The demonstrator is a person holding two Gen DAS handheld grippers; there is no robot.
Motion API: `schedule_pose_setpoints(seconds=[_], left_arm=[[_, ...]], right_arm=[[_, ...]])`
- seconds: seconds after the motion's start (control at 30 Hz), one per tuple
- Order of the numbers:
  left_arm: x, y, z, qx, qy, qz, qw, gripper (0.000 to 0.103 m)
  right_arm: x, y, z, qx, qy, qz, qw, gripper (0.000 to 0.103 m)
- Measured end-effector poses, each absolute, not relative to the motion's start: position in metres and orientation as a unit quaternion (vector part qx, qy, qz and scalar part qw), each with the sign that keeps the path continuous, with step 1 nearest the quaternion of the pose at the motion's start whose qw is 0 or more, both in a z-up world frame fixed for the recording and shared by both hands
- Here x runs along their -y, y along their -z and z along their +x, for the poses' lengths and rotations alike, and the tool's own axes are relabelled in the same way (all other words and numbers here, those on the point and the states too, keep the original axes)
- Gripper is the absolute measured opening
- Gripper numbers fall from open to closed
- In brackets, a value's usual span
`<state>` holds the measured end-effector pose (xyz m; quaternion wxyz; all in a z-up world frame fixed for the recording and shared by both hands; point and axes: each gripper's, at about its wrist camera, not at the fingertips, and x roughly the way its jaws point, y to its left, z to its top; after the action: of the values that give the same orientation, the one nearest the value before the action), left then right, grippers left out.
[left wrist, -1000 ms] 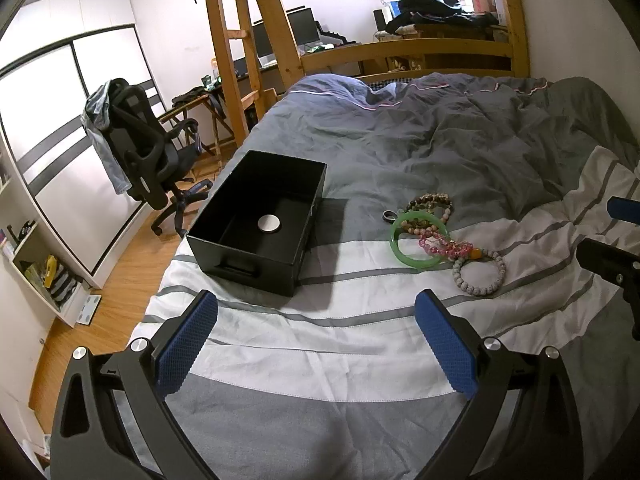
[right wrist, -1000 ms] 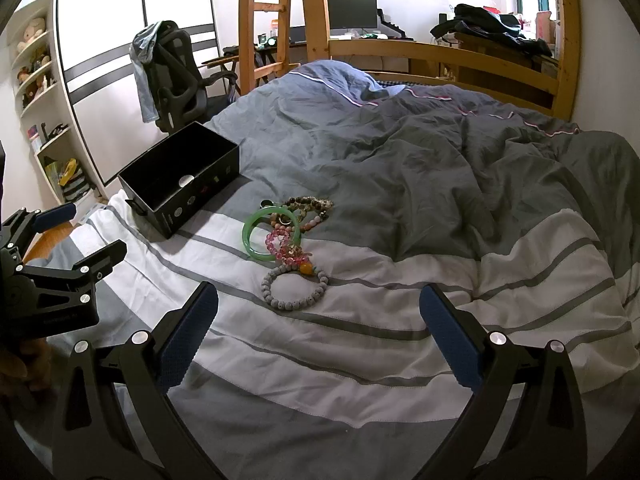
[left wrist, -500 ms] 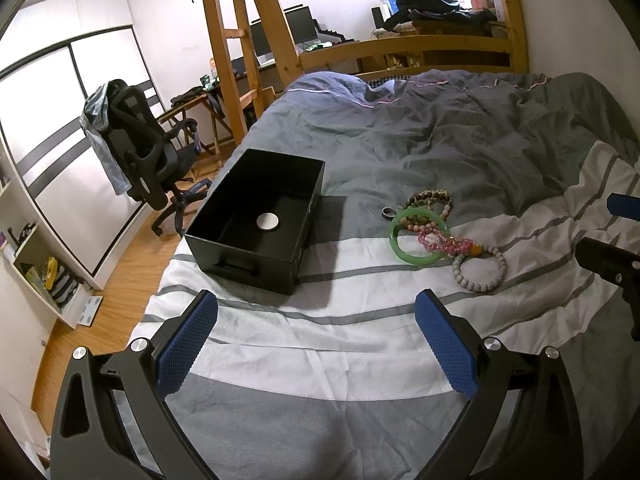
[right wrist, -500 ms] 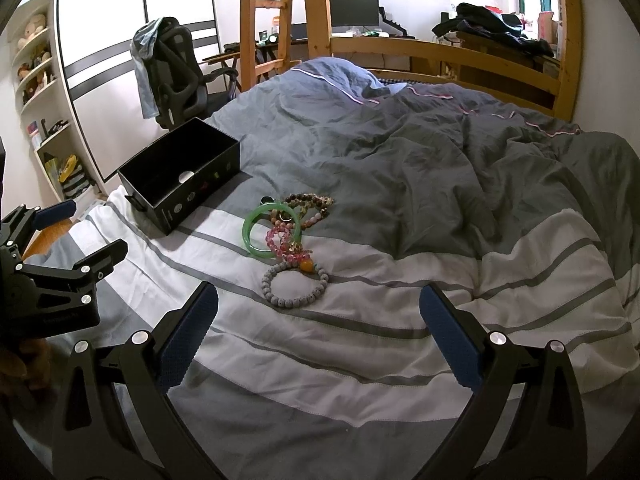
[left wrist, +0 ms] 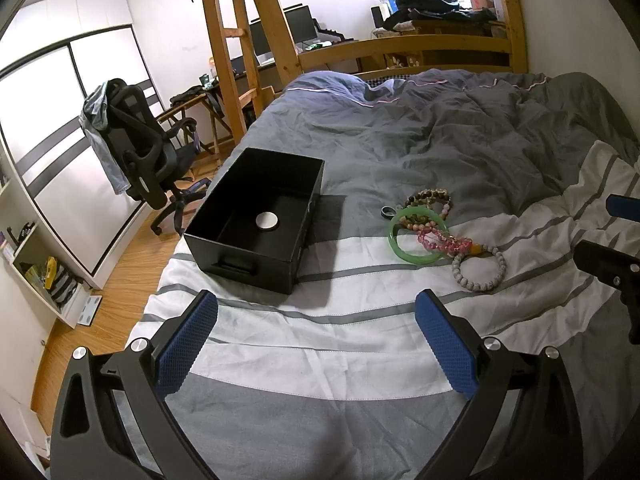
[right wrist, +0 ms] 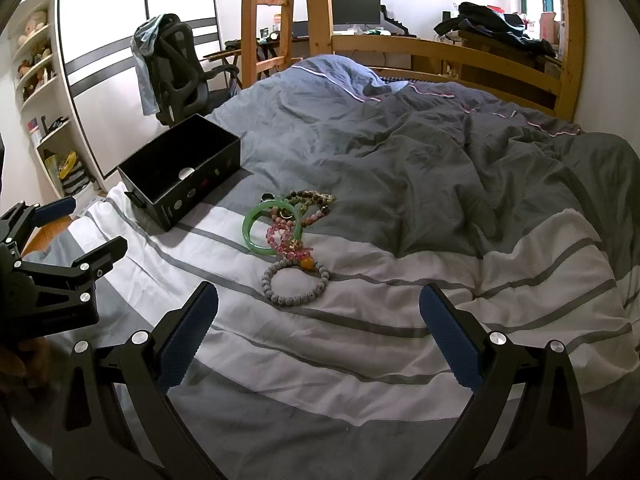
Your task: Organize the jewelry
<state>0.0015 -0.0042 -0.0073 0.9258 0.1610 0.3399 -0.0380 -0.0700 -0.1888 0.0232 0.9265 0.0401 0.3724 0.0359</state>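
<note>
Black plastic forms the open box [left wrist: 256, 220] that the left wrist view places at about ten o'clock from the left hand-held gripper [left wrist: 316, 344], resting on the bed [left wrist: 320, 360]. This view looks down into it: a round silver disc [left wrist: 267, 221] lies on its floor and a handle recess shows on its near wall. The jewelry sits at about one o'clock, well apart from the box: a green bangle [left wrist: 418, 236], a pink bead bracelet [left wrist: 444, 242] lying over it, a grey bead bracelet [left wrist: 478, 268] nearest the camera, brown bead bracelets [left wrist: 430, 196] behind, and a small dark ring [left wrist: 387, 211] just beside the bangle. The left hand-held gripper's blue pads stand wide apart, holding nothing. Part of the right hand-held gripper shows at three o'clock.

The right wrist view gives the box [right wrist: 180, 170] from its side at ten o'clock, showing small marks along its long wall that the other view hides; the disc barely peeps over the rim. The jewelry pile lies at eleven o'clock, the grey bead bracelet [right wrist: 296, 284] closest, an orange bead [right wrist: 306, 263] touching it, the green bangle [right wrist: 272, 226] behind. The right hand-held gripper [right wrist: 320, 344] is spread wide and empty. The left hand-held gripper [right wrist: 60, 236] appears at nine o'clock, also spread.
</note>
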Motion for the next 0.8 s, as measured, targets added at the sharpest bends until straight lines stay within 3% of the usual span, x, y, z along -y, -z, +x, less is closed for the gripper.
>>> schedule_pose_setpoints(seconds=[0.8], left_arm=[[0.0065,0.0093,0.0012,-0.341,0.039,0.164,0.925,0.097]], right_arm=[[0.1892,-0.0270,-0.0683,-0.375,-0.035,0.037,0.925,0.099]])
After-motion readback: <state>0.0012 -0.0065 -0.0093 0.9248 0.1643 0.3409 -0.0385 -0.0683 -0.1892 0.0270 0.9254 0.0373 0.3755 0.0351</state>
